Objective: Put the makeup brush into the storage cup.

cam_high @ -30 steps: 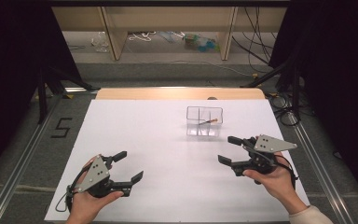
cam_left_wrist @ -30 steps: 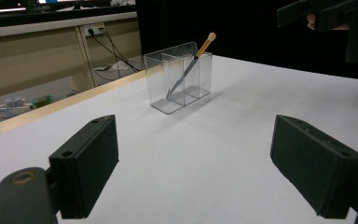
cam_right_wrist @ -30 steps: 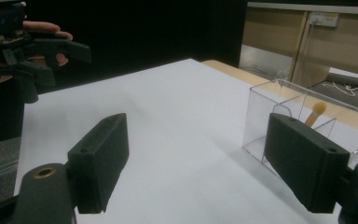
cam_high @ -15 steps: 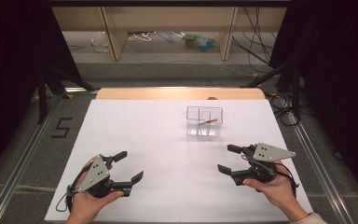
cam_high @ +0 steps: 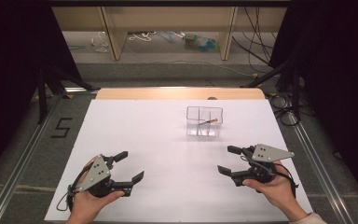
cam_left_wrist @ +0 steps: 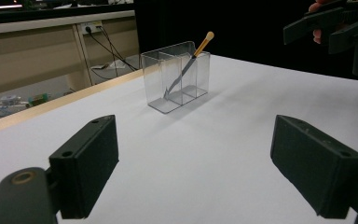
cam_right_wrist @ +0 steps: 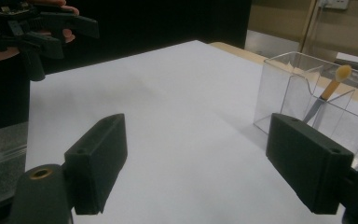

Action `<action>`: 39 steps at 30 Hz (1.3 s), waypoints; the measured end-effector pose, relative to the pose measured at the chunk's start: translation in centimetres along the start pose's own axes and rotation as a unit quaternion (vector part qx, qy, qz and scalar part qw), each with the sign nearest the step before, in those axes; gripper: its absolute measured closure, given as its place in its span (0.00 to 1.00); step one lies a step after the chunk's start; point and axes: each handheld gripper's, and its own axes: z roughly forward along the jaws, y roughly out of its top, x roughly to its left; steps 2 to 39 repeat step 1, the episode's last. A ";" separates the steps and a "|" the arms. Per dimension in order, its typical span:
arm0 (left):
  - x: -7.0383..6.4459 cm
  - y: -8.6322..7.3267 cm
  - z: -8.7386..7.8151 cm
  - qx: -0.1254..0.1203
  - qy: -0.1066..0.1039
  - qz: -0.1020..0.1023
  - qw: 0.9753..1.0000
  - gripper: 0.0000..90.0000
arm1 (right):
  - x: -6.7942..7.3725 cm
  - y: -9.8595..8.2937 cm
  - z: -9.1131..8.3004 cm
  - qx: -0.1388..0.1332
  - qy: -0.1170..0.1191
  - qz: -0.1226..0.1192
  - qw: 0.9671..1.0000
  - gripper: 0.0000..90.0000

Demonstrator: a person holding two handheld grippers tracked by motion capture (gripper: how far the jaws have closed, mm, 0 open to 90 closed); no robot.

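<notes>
The left tongs (cam_high: 129, 167), at the lower left of the high view, gape wide with nothing between their jaws. The right tongs (cam_high: 227, 160), at the lower right, are spread just as wide and hold nothing either. Both hover low over the white bench (cam_high: 168, 140). Well apart from them, right of centre in the upper half, stands a clear box (cam_high: 204, 121) with compartments, a small brush (cam_high: 208, 121) leaning inside it.
</notes>
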 end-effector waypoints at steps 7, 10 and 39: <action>0.0 0.0 0.0 0.000 -0.001 -0.002 1.000 0.16 | 0.0 0.0 0.0 0.002 -0.002 0.002 1.000 0.24; 0.0 0.0 0.0 0.000 -0.001 -0.002 1.000 0.16 | 0.0 0.0 0.0 0.002 -0.002 0.002 1.000 0.24; 0.0 0.0 0.0 0.000 -0.001 -0.002 1.000 0.16 | 0.0 0.0 0.0 0.002 -0.002 0.002 1.000 0.24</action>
